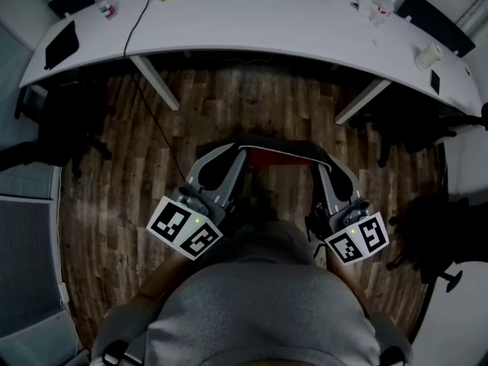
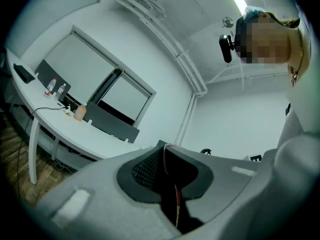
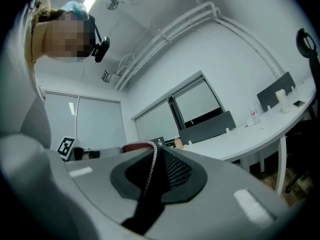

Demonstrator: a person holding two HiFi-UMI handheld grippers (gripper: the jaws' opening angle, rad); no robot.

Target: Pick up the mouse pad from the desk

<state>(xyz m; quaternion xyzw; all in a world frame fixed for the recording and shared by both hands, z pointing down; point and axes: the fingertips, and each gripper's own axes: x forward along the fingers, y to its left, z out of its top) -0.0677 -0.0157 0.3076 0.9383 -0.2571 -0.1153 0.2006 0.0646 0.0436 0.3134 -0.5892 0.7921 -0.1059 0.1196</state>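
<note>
The mouse pad (image 1: 278, 152) is off the desk, a thin black sheet with a red underside stretched between my two grippers above the wooden floor. My left gripper (image 1: 241, 157) is shut on its left end and my right gripper (image 1: 319, 163) on its right end. In the left gripper view the pad (image 2: 169, 176) runs edge-on between the jaws of the left gripper (image 2: 166, 159), showing its stitched rim. The right gripper view shows the same pad (image 3: 150, 170) pinched in the right gripper (image 3: 152, 159).
The long curved white desk (image 1: 252, 21) lies ahead, carrying a black flat item (image 1: 61, 43), a cable (image 1: 136, 23), bottles (image 1: 107, 6) and a cup (image 1: 428, 54). Dark chairs (image 1: 65, 128) stand at both sides under it. The person's grey-clad body (image 1: 259, 303) fills the near edge.
</note>
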